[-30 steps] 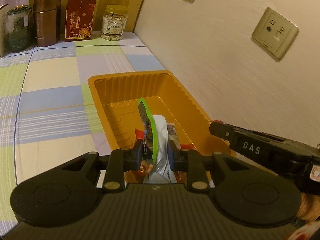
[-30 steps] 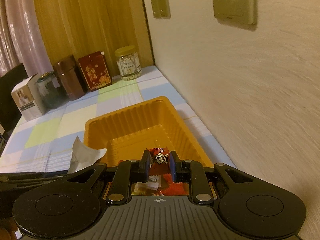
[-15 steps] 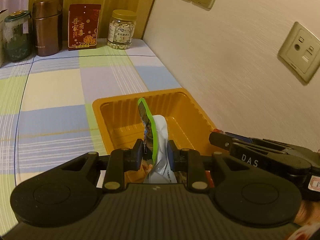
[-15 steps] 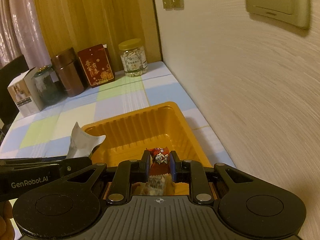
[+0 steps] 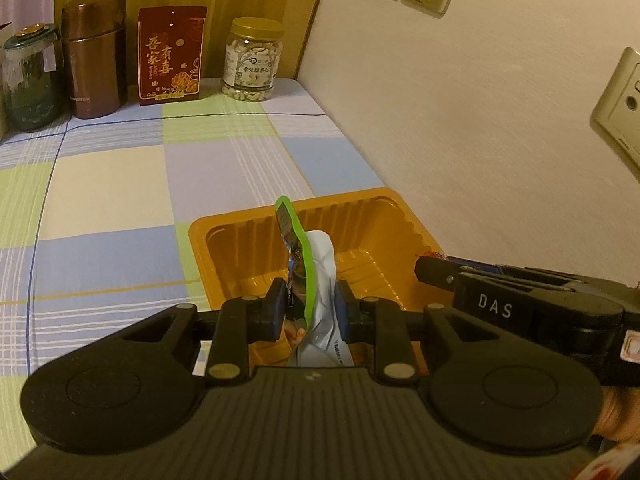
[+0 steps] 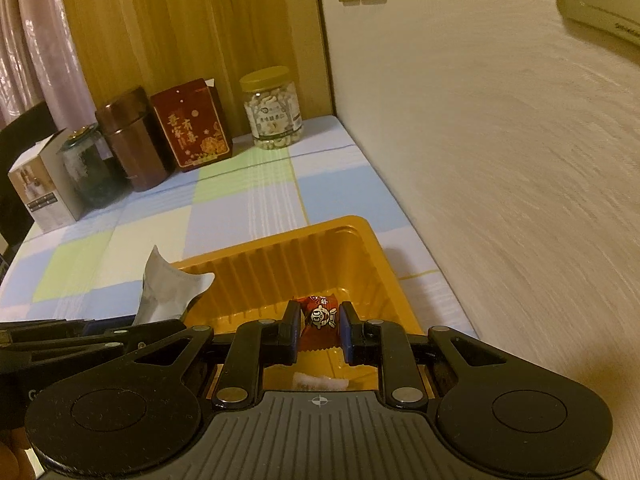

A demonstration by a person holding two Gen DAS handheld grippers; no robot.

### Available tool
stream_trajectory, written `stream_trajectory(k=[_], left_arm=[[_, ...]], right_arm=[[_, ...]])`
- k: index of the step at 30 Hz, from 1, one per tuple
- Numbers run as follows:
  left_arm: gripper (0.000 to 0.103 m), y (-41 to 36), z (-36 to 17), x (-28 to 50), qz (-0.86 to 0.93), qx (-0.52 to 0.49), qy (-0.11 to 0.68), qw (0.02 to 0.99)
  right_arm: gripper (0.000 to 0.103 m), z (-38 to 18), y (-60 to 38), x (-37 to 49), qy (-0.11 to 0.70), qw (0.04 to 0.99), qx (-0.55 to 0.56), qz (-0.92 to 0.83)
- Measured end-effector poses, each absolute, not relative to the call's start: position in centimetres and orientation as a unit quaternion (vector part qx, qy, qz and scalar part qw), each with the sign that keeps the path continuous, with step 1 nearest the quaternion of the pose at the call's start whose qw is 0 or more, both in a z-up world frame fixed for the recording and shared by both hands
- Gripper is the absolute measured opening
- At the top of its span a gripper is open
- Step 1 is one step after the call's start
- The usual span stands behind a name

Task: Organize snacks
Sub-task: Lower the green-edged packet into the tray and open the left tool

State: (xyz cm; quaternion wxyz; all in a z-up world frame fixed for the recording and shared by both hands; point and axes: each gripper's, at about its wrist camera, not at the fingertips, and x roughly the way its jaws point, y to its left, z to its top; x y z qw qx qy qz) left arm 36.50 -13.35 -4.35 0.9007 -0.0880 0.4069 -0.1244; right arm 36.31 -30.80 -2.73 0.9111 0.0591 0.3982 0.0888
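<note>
I have my left gripper (image 5: 311, 307) clamped on a white pouch with a green edge (image 5: 316, 276); the pouch stands upright between the 2 fingers, its top poking up past the tips and its lower part hanging below them. Ahead of and beneath those fingers sits the orange tray (image 5: 224, 232) on the checked tablecloth (image 5: 120, 184).

My right gripper (image 6: 319, 326) is closed on a small red candy wrapper (image 6: 320, 316), pinched squarely between the 2 pads with its printed face toward the camera. It hangs over the tray's inside (image 6: 280, 256), near the edge closest to me. Below the fingers, a white wrapped piece (image 6: 320, 382) lies on the tray floor.

In the right wrist view the pouch's pale top (image 6: 168, 288) shows to the left of my fingers, just beside the tray's left rim.
</note>
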Motion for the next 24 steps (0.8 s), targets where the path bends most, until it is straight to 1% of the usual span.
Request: stream_trajectory(k=[13,14,15,16,17,24], left_arm=[[0.023,-13.5,-5.0,37.3,-0.122,-0.086,0.410,0.900],[0.024,-13.6,-5.0,37.3,-0.121,-0.085,0.408,0.901],[0.028,-13.5,-5.0,37.3,-0.121,-0.083,0.407,0.902],[0.040,-13.5,-5.0,37.3,-0.120,-0.081,0.406,0.902],[0.043,-13.5,-4.9,37.2,-0.117,-0.080,0.403,0.904],[0.043,-12.8,-3.8,36.7,-0.110,-0.075,0.386,0.913]], right_arm=[[0.020,-3.7,-31.1,36.9,0.407,0.907,0.067,0.086],[0.020,-3.7,-31.1,36.9,0.407,0.907,0.067,0.085],[0.020,-3.6,-31.1,36.9,0.407,0.907,0.067,0.085],[0.020,-3.6,-31.1,36.9,0.407,0.907,0.067,0.084],[0.020,-3.5,-31.1,36.9,0.407,0.907,0.067,0.084],[0.020,-3.3,-31.2,36.8,0.407,0.907,0.070,0.086]])
